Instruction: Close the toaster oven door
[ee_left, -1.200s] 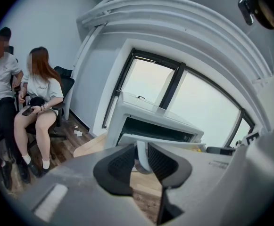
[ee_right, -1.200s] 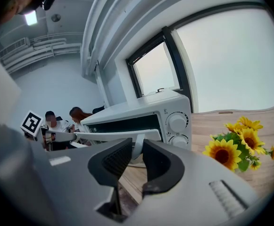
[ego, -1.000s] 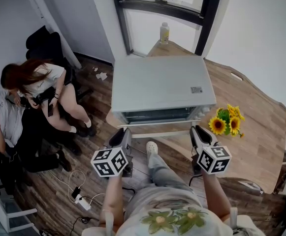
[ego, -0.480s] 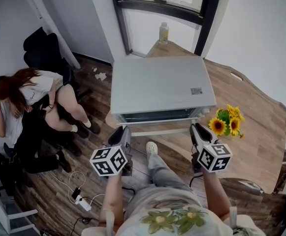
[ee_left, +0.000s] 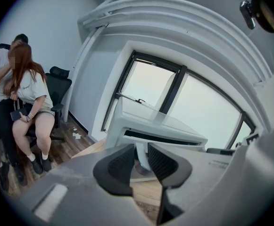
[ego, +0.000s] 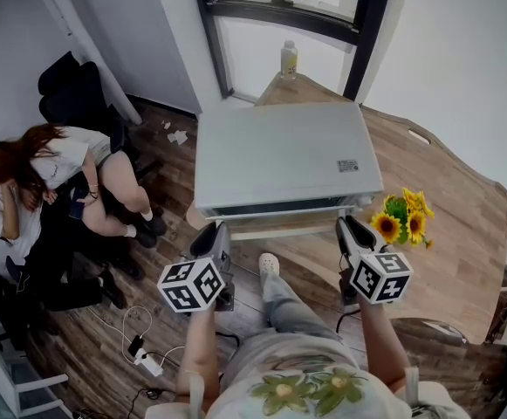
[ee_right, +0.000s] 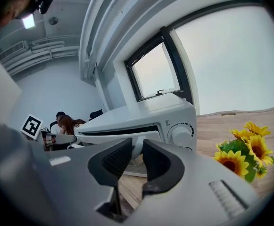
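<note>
So that it is lifted evenly, the door handle (ego: 279,230) is pinched by the left tool (ee_left: 141,146) and right tool (ee_right: 137,141). The door (ee_right: 106,139) is almost shut.

White walls (ego: 462,51) and a dark-framed window (ego: 288,11) fill the top. On the left, a black chair (ego: 65,94) stands on wood floor (ego: 87,330).
</note>
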Action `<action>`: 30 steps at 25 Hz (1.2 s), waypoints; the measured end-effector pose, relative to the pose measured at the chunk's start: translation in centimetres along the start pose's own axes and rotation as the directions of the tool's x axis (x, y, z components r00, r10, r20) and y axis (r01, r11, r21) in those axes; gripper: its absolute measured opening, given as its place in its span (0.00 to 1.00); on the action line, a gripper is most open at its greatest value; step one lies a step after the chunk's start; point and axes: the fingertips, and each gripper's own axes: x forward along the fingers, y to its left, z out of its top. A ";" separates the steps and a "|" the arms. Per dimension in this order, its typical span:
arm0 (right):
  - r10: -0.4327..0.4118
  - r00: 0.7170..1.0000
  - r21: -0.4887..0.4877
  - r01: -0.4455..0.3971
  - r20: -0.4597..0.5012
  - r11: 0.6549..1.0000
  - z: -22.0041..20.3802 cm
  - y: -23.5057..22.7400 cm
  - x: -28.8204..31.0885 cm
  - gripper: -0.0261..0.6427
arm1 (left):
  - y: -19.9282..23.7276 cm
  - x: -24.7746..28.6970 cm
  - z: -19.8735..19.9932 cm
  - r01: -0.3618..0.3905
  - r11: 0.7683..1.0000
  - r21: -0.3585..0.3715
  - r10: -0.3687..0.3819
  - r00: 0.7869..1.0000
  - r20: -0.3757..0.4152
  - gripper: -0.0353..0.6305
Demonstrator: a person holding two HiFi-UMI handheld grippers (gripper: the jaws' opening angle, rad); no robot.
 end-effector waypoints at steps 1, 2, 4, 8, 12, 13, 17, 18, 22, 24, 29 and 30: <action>0.000 1.000 0.001 0.000 0.000 1.000 0.1 0.0 0.1 0.15 | 0.0 0.1 0.1 0.000 1.000 -0.001 0.000 1.000 0.002 0.20; 0.000 1.000 0.002 0.000 0.000 1.000 0.2 0.0 0.2 0.15 | 0.0 0.2 0.2 0.000 1.000 -0.001 0.000 1.000 0.004 0.20; 0.000 1.000 0.004 0.000 0.000 1.000 0.4 0.1 0.3 0.15 | 0.1 0.3 0.4 -0.001 1.000 -0.001 0.001 1.000 0.006 0.20; 0.003 1.000 0.007 -0.003 0.003 1.000 0.7 0.0 0.6 0.15 | 0.2 0.5 0.8 -0.002 1.000 -0.003 0.002 1.000 0.011 0.20; 0.006 1.000 0.009 -0.006 0.003 1.000 1.0 0.0 0.8 0.15 | 0.2 0.7 1.1 0.001 1.000 -0.007 -0.001 1.000 0.015 0.20; 0.007 1.000 0.009 -0.007 0.003 1.000 1.1 -0.1 0.9 0.15 | 0.2 0.8 1.1 0.001 1.000 -0.007 -0.001 1.000 0.016 0.20; 0.008 1.000 0.010 -0.008 0.003 1.000 1.1 -0.2 1.3 0.15 | 0.3 1.1 1.3 -0.001 1.000 -0.011 0.001 1.000 0.021 0.20; 0.009 1.000 0.011 -0.009 0.003 1.000 1.2 -0.2 1.4 0.15 | 0.3 1.2 1.3 -0.001 1.000 -0.012 0.002 1.000 0.023 0.20; 0.014 1.000 0.015 -0.014 0.004 1.000 1.4 -0.3 1.6 0.15 | 0.4 1.3 1.6 -0.004 1.000 -0.013 0.005 0.999 0.033 0.20; 0.018 1.000 0.018 -0.018 0.005 1.000 1.5 -0.3 1.7 0.15 | 0.4 1.5 1.6 -0.006 1.000 -0.015 0.007 0.999 0.038 0.20; 0.024 1.000 0.024 -0.025 0.005 0.999 1.5 -0.5 1.8 0.15 | 0.4 1.6 1.6 -0.005 1.000 -0.019 0.006 0.999 0.045 0.20; 0.026 1.000 0.024 -0.027 0.008 0.999 1.5 -0.4 1.8 0.16 | 0.4 1.6 1.6 -0.001 1.000 -0.015 0.002 0.999 0.050 0.20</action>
